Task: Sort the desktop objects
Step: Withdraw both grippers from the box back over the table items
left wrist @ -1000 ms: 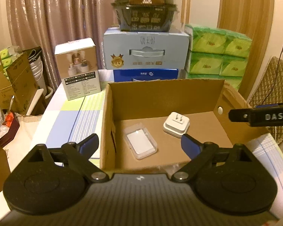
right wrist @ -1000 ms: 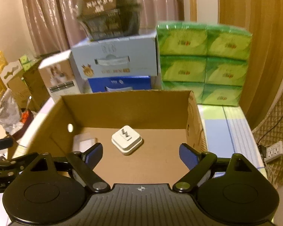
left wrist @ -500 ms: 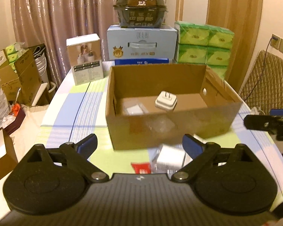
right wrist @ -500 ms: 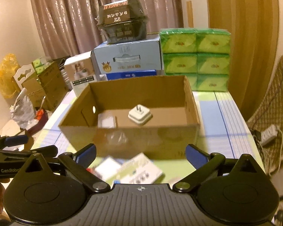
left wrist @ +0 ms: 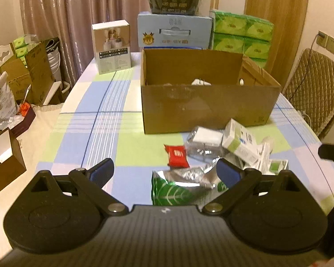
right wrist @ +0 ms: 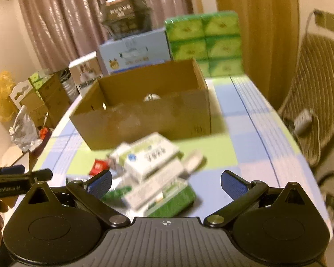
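On the checked tablecloth [left wrist: 95, 133], from the left wrist, the left gripper [left wrist: 164, 172] hangs with its blue-padded fingers spread wide, nothing between them. Just past it lies the pile to be sorted: a green foil packet [left wrist: 173, 192] nearest, a small red packet [left wrist: 177, 155] beyond it, a clear-wrapped white item [left wrist: 203, 140] and a white-and-green carton [left wrist: 239, 141] leaning to the right. Farther off sits the open cardboard box [left wrist: 207, 109], a white object [left wrist: 199, 82] just peeking over its near wall. Behind it, a pale blue box [left wrist: 173, 30] and green tissue packs [left wrist: 242, 33] are stacked against the curtain. Over to the right wrist now, blurry stuff: the right gripper [right wrist: 165, 183] is spread open too, empty, with the pile right between and beyond its fingers — the white-and-green carton [right wrist: 151, 155] on top, the red packet [right wrist: 99, 166] to the left. The cardboard box [right wrist: 144, 120] stands just beyond the pile, and the left gripper's body [right wrist: 13, 181] shows at the left edge.
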A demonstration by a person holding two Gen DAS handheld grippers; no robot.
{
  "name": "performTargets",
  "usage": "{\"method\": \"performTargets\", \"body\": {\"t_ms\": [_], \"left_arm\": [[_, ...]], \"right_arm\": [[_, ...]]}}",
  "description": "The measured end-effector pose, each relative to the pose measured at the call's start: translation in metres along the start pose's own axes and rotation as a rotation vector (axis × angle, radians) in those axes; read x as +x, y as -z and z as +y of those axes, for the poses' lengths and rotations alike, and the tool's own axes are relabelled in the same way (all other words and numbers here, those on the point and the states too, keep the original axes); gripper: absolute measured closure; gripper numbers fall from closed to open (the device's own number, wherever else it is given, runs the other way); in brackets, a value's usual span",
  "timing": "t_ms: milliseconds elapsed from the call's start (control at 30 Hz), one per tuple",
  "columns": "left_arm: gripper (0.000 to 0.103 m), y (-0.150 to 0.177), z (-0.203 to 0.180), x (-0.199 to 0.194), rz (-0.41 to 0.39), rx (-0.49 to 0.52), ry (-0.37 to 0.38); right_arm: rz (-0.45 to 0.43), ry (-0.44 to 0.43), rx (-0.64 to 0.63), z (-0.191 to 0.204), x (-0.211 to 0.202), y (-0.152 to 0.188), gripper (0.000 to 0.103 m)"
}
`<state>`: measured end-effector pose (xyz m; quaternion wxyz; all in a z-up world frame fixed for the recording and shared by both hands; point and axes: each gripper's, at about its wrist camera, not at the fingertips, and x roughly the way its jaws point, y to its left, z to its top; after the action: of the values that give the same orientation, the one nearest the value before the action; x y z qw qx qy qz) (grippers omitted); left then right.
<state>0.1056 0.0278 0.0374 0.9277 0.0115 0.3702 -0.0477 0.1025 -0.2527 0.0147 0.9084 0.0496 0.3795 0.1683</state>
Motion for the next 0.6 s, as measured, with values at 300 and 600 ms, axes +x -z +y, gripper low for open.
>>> {"method": "performTargets", "body": {"t_ms": [300,600], "left_arm": [[0.006,0.020,-0.013,0.005,0.031,0.033,0.063],[0.006,0.033,-0.024,0.019,0.074,0.061,0.102]], "right_arm": [[0.028,0.071,-0.007,-0.005,-0.009,0.038,0.002],[0.057,0.083,-0.028,-0.011,-0.008,0.064,0.002]]}}
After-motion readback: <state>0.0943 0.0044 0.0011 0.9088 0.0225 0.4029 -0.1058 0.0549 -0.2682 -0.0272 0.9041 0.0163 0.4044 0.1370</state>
